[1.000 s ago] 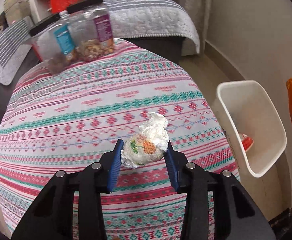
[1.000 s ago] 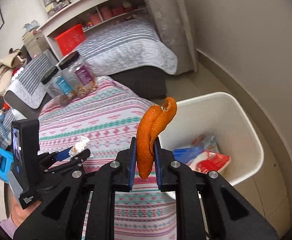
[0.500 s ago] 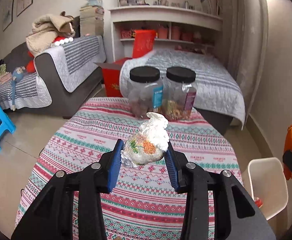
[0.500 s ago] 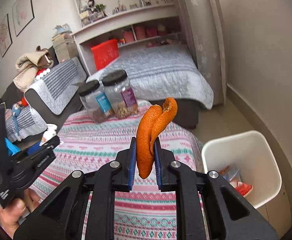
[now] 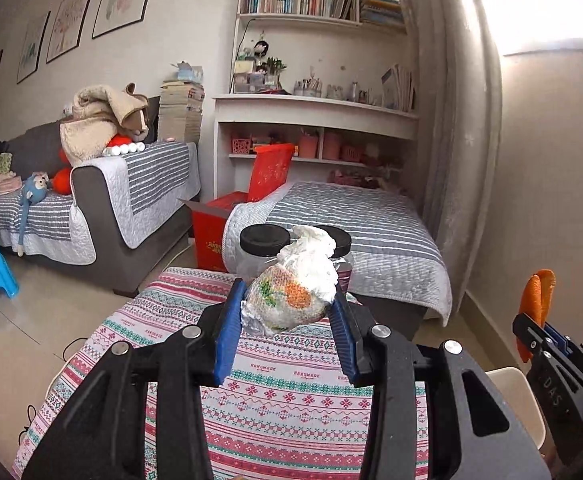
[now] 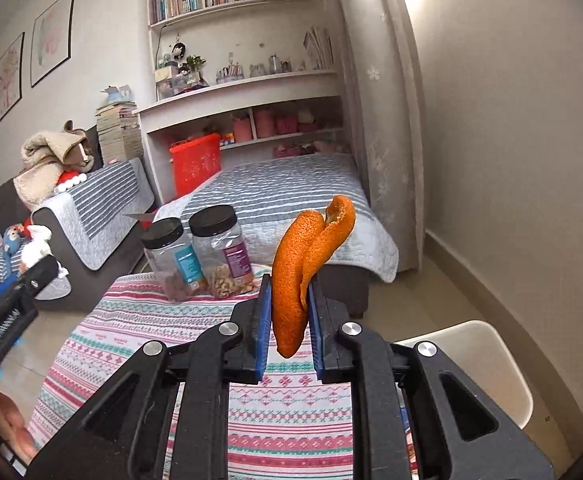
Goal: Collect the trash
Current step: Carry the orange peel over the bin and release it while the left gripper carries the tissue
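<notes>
We hold crumpled white-and-clear plastic wrapper ball (image 5: pixel 291 294) in left gripper (image 5: pixel 287 312), pads clenched on its sides above patterned tablecloth (image 5: pixel 275 396). Light, squashy, crinkly; grip mid-bulge. Right gripper (image 6: pixel 289 312) pinches curled orange peel (image 6: pixel 305 264) at lower half: limp, light. White plastic bin (image 6: pixel 487 364) beside table.

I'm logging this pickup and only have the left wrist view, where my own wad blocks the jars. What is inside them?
Observer: In the right wrist view both jars stand on the patterned tablecloth, each with only a low layer of nuts or snacks at the bottom.
Operator: How is the orange peel held?
Observer: The right gripper is shut on the orange peel near its lower part; the peel stands folded above the pads, its tip hanging below.
Operator: Where is the bin from there?
Observer: The white bin sits at the lower right, beside the table; its inside is hidden.
</notes>
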{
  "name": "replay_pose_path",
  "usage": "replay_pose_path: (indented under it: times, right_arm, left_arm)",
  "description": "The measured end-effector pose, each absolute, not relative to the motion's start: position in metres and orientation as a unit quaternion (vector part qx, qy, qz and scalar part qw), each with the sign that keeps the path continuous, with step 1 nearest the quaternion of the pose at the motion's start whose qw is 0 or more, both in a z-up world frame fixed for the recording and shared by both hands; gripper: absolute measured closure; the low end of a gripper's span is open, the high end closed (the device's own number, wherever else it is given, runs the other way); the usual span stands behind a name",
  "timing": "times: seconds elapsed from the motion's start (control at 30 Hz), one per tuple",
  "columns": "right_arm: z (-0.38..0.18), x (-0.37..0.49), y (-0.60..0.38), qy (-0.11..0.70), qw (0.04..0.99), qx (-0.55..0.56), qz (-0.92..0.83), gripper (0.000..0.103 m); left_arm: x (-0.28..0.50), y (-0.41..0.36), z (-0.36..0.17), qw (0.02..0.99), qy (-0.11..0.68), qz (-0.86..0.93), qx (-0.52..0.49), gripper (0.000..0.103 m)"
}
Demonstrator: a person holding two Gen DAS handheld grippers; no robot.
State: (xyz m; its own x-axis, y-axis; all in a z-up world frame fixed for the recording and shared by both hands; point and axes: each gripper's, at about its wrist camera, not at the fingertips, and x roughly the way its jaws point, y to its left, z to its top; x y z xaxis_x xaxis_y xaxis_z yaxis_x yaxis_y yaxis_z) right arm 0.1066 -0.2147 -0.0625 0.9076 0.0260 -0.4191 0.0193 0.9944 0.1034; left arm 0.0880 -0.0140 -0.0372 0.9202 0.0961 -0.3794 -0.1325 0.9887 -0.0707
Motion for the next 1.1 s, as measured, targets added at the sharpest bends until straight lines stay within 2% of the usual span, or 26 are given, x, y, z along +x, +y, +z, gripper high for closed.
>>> replay_pose_path:
  times: [0.57,1.1]
  right_arm:
    - [-0.062,0.093,-0.277,0.196,0.977,0.03,-0.083,0.086]
    - [-0.089,0.093,-0.364,0.239,0.956,0.033,-0.169,0.086]
  left_arm:
    - [0.073,-0.076,-0.025,0.985,0.17,-0.014,-0.039,0.062]
    - [0.073,-0.154,-0.042,0.978,0.189,-0.082,-0.013,0.062]
